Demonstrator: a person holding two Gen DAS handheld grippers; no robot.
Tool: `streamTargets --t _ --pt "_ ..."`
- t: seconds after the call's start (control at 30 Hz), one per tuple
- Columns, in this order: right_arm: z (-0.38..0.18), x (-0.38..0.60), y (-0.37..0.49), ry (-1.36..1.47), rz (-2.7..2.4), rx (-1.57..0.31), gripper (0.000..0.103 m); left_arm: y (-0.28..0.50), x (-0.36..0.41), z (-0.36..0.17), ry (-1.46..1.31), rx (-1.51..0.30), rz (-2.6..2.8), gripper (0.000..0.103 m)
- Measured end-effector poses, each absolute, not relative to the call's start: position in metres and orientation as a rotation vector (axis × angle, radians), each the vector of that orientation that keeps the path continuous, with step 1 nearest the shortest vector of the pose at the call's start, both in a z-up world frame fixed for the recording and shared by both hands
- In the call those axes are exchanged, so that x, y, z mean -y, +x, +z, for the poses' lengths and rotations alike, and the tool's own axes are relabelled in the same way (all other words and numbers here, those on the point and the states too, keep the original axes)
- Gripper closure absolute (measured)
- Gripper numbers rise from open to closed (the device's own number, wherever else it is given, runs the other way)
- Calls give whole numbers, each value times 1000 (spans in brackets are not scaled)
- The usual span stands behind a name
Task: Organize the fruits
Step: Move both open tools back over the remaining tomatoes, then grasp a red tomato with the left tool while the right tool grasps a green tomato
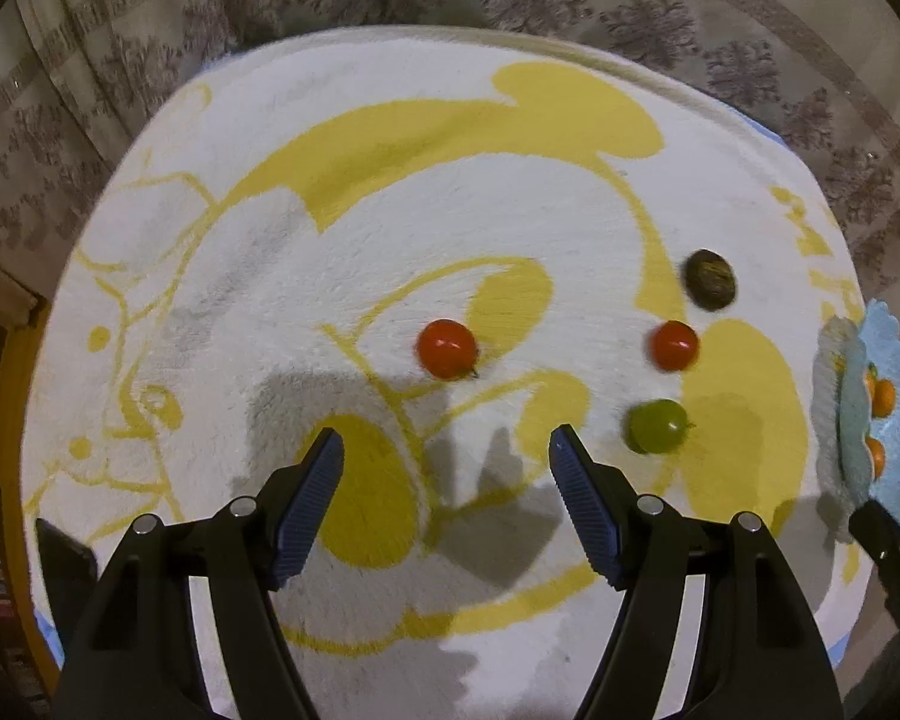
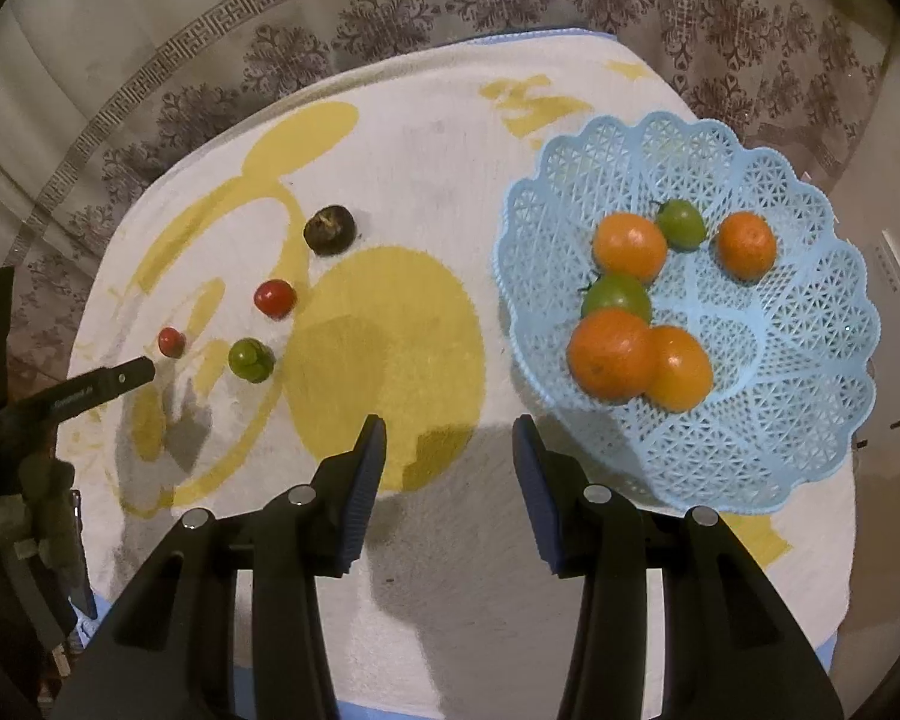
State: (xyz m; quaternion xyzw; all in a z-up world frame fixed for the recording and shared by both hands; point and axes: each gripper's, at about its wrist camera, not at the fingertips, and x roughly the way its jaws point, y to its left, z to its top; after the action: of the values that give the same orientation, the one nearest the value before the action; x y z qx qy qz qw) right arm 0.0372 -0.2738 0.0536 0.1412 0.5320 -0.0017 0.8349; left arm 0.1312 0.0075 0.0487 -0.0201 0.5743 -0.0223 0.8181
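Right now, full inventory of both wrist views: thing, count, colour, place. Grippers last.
basket: 1, light blue lattice, right side of the towel
oranges: 4, orange, in the basket
green fruits in basket: 2, green, among the oranges
red fruits: 2, red, loose on the towel left of the basket
loose green fruit: 1, green, on the towel near the red ones
dark fruit: 1, dark brown, on the towel behind them
towel: 1, white with yellow print, under everything
curtain: patterned grey, behind
left gripper: black, blue pads, open, empty
right gripper: same, open, empty
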Motion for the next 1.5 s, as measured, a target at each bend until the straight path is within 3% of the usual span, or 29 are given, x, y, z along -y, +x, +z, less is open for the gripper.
streamTargets --t 0.6,0.83,0.97,1.5 --pt "33 225 58 282 16 -1194 58 180 -10 16 7 -1251 -138 42" --pt "27 206 68 257 47 -1216 58 182 -15 18 9 -1236 -183 70" --pt "25 196 80 245 69 -1218 58 178 -20 22 -2 -1230 -203 76" --pt "15 150 123 203 190 -1232 58 154 -46 38 -55 -1219 -205 77"
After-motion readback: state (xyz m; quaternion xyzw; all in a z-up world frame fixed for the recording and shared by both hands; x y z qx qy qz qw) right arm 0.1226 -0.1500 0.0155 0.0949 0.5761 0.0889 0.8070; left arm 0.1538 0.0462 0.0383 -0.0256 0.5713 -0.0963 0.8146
